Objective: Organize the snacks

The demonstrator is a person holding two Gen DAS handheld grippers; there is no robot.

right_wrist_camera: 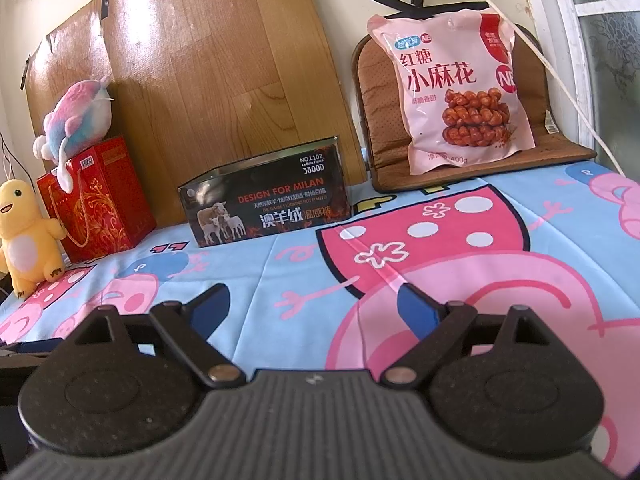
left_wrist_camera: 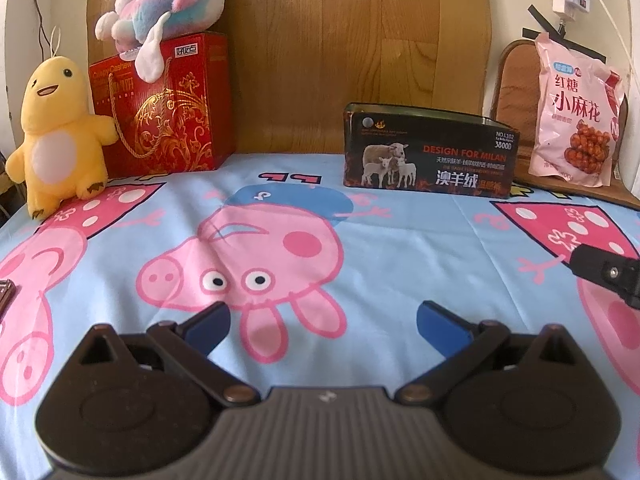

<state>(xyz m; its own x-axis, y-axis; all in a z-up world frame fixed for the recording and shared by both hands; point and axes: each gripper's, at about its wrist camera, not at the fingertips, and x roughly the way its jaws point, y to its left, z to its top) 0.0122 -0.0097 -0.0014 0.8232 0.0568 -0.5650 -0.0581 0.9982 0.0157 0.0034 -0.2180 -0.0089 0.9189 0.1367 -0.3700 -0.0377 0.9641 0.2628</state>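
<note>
Standing open-topped, black tin (left_wrist_camera: 430,160)

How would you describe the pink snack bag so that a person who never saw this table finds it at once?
Start at the wooden board standing behind the cartoon-pig tablecloth. To its right a brown padded cushion leans on the wall, and the pink plastic snack bag rests upright against it. Only it shows fried dough twists; the black tin box shows sheep.
</note>
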